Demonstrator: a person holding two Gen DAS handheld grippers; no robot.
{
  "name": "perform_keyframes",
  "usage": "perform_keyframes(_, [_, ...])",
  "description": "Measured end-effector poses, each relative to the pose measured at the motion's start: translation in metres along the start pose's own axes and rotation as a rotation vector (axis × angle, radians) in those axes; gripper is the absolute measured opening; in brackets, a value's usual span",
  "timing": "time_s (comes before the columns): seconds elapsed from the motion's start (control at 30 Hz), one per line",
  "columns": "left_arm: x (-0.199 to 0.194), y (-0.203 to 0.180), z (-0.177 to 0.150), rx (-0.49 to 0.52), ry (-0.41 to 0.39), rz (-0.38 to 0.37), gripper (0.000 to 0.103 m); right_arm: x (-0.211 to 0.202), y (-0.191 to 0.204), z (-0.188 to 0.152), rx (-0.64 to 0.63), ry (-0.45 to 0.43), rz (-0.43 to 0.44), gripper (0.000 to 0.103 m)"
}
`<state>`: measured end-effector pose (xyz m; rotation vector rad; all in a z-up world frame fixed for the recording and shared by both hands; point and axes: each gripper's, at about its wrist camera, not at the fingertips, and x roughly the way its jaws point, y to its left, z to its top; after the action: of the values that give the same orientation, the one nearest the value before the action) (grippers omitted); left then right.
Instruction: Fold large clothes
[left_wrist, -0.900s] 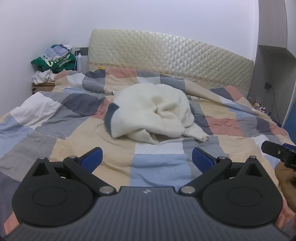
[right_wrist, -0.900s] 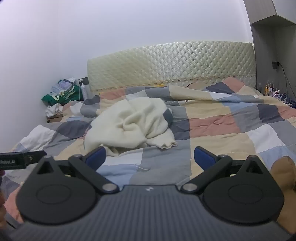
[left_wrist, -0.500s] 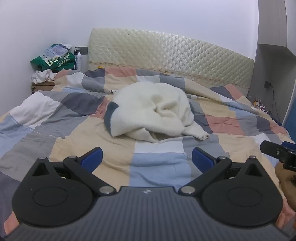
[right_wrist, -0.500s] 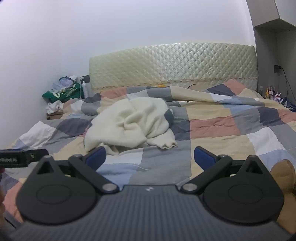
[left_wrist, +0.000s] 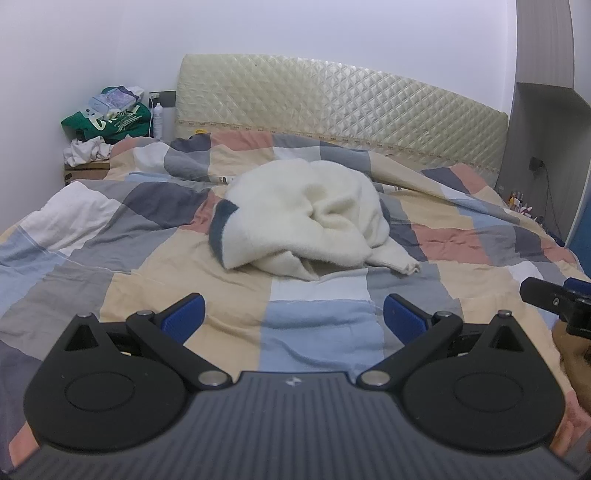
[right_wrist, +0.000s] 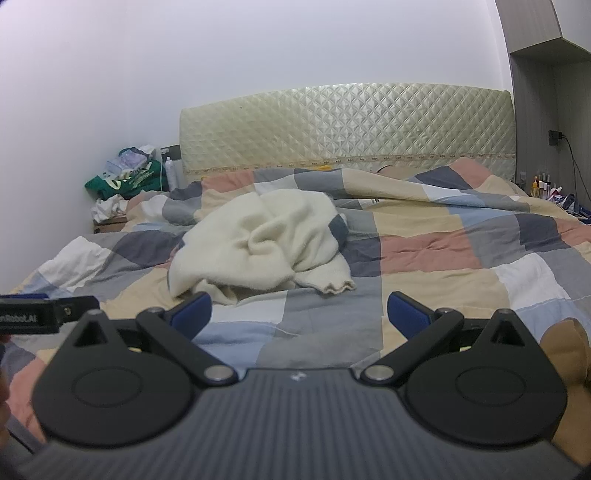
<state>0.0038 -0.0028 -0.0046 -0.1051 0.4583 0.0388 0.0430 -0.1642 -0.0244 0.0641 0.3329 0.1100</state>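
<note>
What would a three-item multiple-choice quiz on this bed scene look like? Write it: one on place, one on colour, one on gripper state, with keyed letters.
1. Where does the crumpled cream fleece garment lie?
A. on the patchwork checked quilt
B. on the floor
C. over the headboard

2. What colour is the bag heaped beside the quilted beige headboard?
A. red
B. green
C. yellow

3. How do the left gripper and right gripper stand?
A. both shut on cloth
B. one open, one shut
C. both open, holding nothing

Key: 1 A, the garment rests mid-quilt; 2 B, the bag is green with pale print; 3 C, the blue pads stand wide apart, short of the garment.
</note>
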Motion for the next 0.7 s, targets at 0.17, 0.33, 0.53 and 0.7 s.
perform_keyframes(0.17, [0.0021,0.0008,0.0,-0.004,0.003,0.014,0.103,0.0002,-0.0009,0.0,0.002,0.0,0.0,0.103])
perform_keyframes(0.33, [0.0032,0.0022,-0.0005,-0.008,0.006,0.008,0.103,0.0008,0.0,-0.0007,0.004,0.002,-0.004,0.103])
perform_keyframes(0.53, [0.004,0.0021,-0.0005,-0.011,0.007,0.001,0.103,0.0011,-0.0005,-0.0004,0.002,0.003,-0.004,0.103])
perform_keyframes(0.7, [0.0057,0.0021,-0.0014,-0.019,0.014,-0.005,0.103,0.0014,-0.0001,-0.0005,0.003,0.004,-0.004,0.103])
